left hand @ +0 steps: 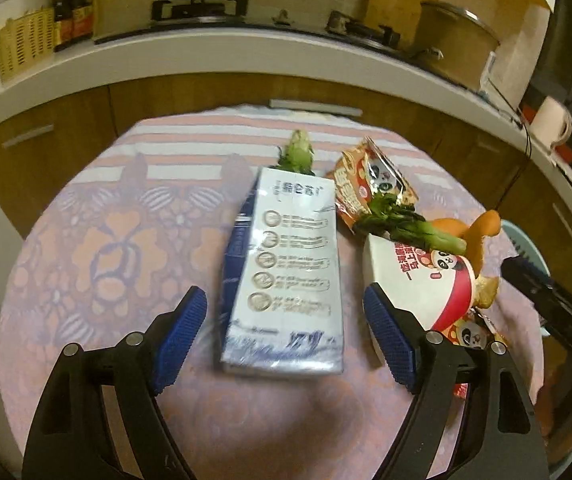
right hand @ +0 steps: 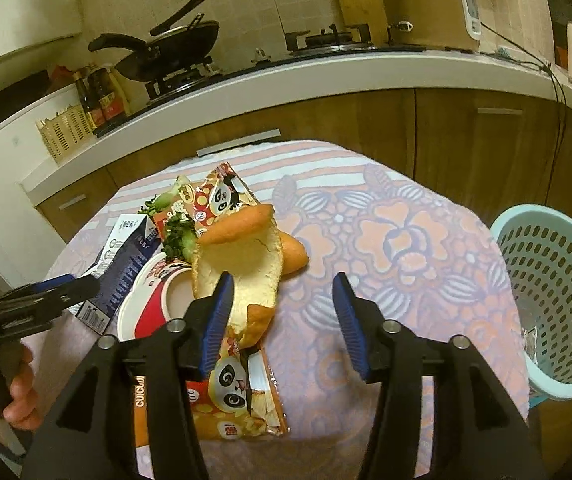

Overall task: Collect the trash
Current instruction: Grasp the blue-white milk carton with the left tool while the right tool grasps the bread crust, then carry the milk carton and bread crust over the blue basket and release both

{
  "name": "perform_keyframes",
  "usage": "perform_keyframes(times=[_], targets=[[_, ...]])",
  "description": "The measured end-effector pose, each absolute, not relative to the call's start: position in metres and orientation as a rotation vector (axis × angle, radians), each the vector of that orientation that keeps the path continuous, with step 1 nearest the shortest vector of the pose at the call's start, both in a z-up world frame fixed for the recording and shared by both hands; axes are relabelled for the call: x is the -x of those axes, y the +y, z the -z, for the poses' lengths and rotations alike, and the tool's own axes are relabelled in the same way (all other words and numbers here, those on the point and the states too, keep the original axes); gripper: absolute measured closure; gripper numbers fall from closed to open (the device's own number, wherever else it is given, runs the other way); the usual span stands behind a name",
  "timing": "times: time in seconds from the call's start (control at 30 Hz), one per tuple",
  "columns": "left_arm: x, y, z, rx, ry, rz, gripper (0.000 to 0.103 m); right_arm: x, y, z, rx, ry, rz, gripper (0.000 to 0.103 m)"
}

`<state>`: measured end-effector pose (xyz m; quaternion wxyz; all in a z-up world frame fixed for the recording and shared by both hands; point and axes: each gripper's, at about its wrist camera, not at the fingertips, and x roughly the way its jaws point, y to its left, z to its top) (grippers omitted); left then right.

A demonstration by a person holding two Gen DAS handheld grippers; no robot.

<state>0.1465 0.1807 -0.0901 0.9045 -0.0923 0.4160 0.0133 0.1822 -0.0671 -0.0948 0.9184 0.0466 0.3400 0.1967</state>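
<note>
Left claw [left hand: 286,332] open astride milk carton [left hand: 286,272], right claw [right hand: 282,316] open, empty, basket [right hand: 557,300] only in right view

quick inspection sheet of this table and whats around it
surface: round table under a pink floral cloth
job's things: white and blue milk carton lying flat; red and white paper noodle bowl; panda-print snack wrappers; orange peel; green vegetable scraps
clutter: nothing seen
grippers: left gripper open, astride the carton; right gripper open, empty
cables: black cord on the counter
surroundings: pale blue perforated plastic bin; black wok; rice cooker
</note>
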Motion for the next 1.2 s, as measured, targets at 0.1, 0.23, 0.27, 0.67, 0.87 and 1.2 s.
perform_keyframes(times=[0.1,0.23,0.27,0.67,0.87,1.2], targets=[[-0.157,0.171,0.095,0.135,0.88,-0.046,0.026,-0.179,-0.065,0.088,-0.086,0.696,-0.423,0.048],[-0.163,0.167,0.104,0.104,0.893,-0.082,0.041,-0.177,-0.058,0.08,-0.062,0.691,-0.44,0.045],[-0.162,0.168,0.104,0.11,0.881,-0.081,0.042,-0.178,-0.054,0.079,-0.052,0.694,-0.444,0.045],[-0.145,0.195,0.098,0.255,0.762,-0.096,0.043,-0.192,-0.033,0.104,0.001,0.813,-0.436,0.045],[-0.137,0.189,0.094,0.234,0.713,-0.094,0.043,-0.207,-0.02,0.108,0.013,0.844,-0.436,0.045],[-0.133,0.193,0.09,0.262,0.685,-0.084,0.043,-0.211,-0.016,0.112,0.008,0.842,-0.441,0.068]])
